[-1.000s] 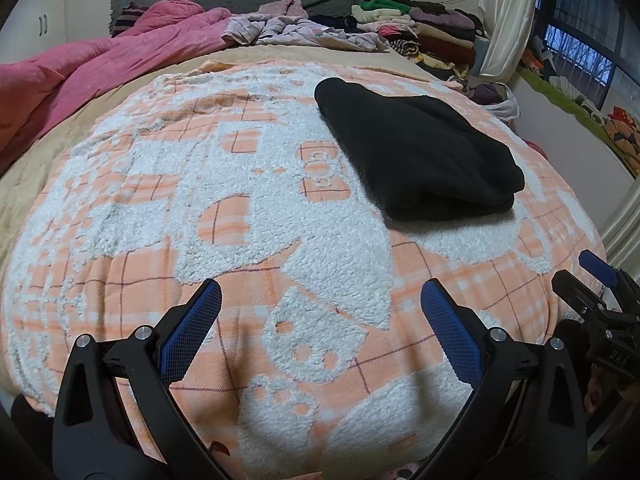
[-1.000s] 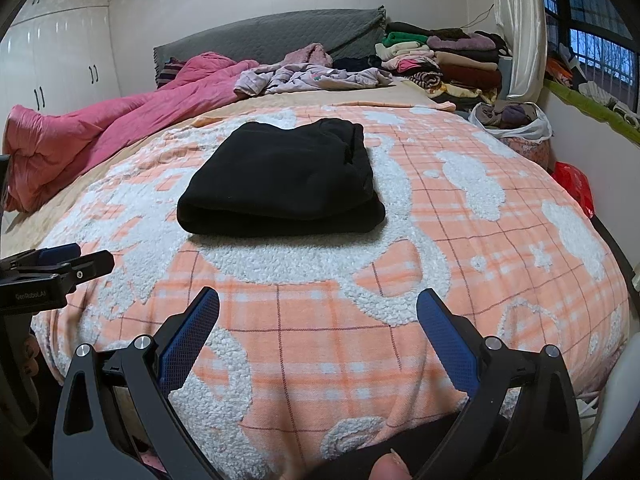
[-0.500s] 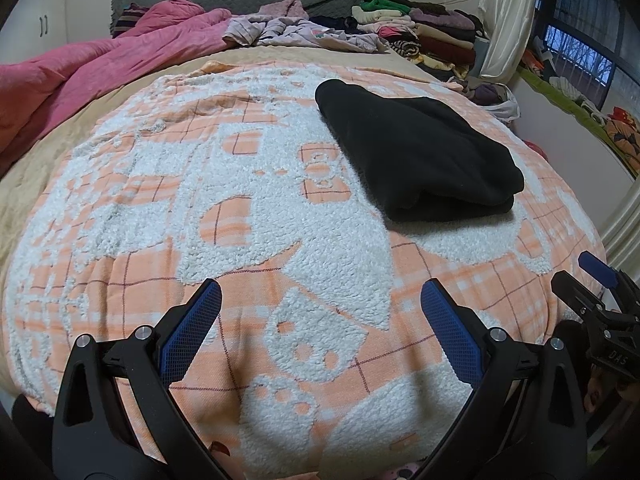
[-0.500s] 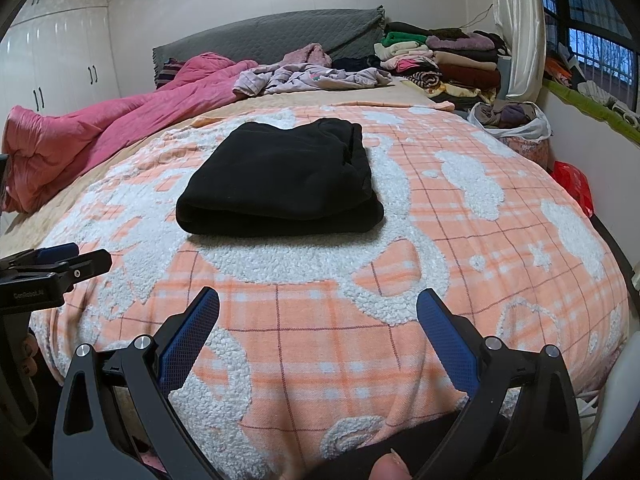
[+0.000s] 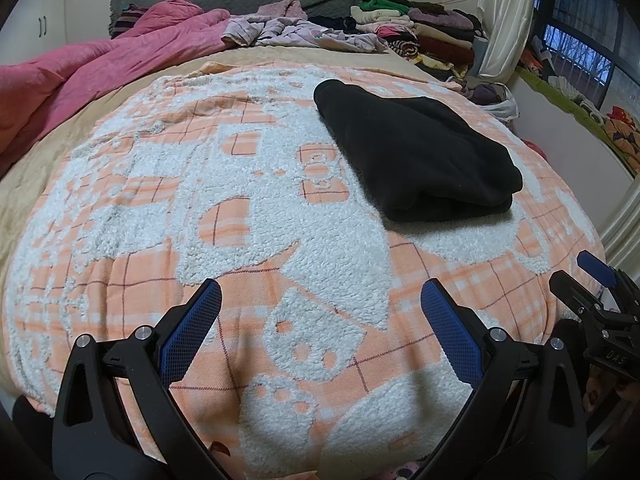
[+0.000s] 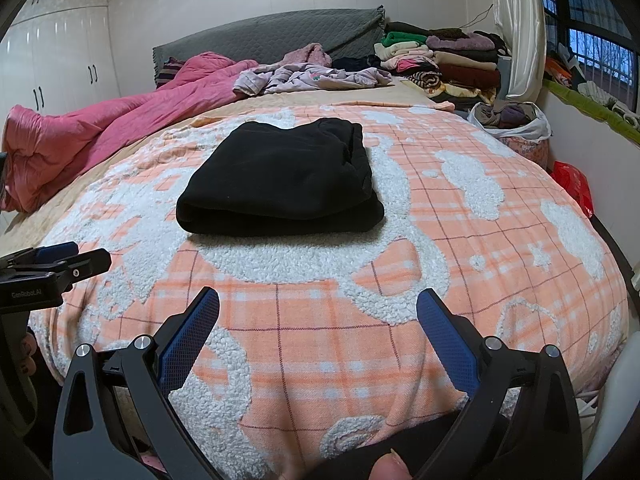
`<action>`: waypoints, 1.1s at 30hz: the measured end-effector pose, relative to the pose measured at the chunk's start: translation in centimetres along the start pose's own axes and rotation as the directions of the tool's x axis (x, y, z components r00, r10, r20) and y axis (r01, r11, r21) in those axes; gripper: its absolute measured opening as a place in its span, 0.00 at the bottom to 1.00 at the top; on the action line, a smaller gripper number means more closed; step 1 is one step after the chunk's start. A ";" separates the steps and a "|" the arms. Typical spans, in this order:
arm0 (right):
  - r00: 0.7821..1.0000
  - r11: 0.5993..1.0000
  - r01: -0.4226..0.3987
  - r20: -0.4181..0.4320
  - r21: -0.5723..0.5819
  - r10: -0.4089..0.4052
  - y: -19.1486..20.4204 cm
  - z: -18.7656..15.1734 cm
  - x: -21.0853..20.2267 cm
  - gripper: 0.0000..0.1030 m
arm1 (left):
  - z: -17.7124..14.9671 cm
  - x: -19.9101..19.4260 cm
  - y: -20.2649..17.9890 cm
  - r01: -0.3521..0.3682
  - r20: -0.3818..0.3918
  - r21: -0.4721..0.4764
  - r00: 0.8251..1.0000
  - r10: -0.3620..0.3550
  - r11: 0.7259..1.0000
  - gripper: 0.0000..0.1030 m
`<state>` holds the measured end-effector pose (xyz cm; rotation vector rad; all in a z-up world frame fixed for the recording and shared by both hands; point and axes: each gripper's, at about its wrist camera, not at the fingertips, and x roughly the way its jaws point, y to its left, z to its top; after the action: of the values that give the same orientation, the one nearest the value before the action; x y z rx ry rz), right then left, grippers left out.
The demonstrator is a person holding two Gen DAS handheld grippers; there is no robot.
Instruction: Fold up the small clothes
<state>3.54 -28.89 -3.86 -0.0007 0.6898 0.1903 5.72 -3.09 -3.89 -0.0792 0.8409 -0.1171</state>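
A black garment point(image 5: 416, 152) point(image 6: 280, 178) lies folded into a thick rectangle on the orange-and-white plaid blanket point(image 5: 240, 216) point(image 6: 400, 264) covering the bed. My left gripper point(image 5: 320, 300) hovers open over the blanket's near edge, well short of the garment and to its left. My right gripper point(image 6: 318, 306) is also open, held near the bed's front edge straight in front of the garment, nothing between its fingers. Each gripper shows at the side of the other's view: the right one point(image 5: 592, 280), the left one point(image 6: 60, 256).
A crumpled pink quilt point(image 6: 100, 132) lies at the back left. Loose pale clothes point(image 6: 312, 76) sit by the grey headboard point(image 6: 260, 36). A stack of folded clothes point(image 6: 444, 60) stands back right, with a white bag of laundry point(image 6: 516, 120) beside the bed.
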 end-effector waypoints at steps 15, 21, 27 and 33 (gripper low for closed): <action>1.000 1.000 0.004 0.002 0.003 -0.004 -0.2 0.0 -0.1 0.96 | -0.1 -0.2 -0.2 -0.007 -0.002 0.011 1.000 0.007 1.000 0.91; 1.000 1.000 0.017 0.006 0.020 -0.017 -0.6 -0.1 -0.5 0.96 | -0.2 -0.3 -0.2 -0.010 -0.002 0.021 1.000 0.010 1.000 0.91; 0.997 0.993 0.067 0.021 0.098 -0.069 -2.9 -0.2 -1.5 0.96 | -0.1 -0.5 0.4 -0.043 0.000 0.027 0.999 0.043 0.999 0.91; 0.970 0.942 0.226 0.036 0.248 -0.242 -10.0 -1.1 -4.8 0.96 | 0.5 -0.4 3.7 -0.084 -0.014 -0.041 0.996 0.083 0.996 0.91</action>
<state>0.97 -39.61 -2.35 0.1565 0.6379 -0.1241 6.07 0.62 -3.67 -0.0823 0.8582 -0.0219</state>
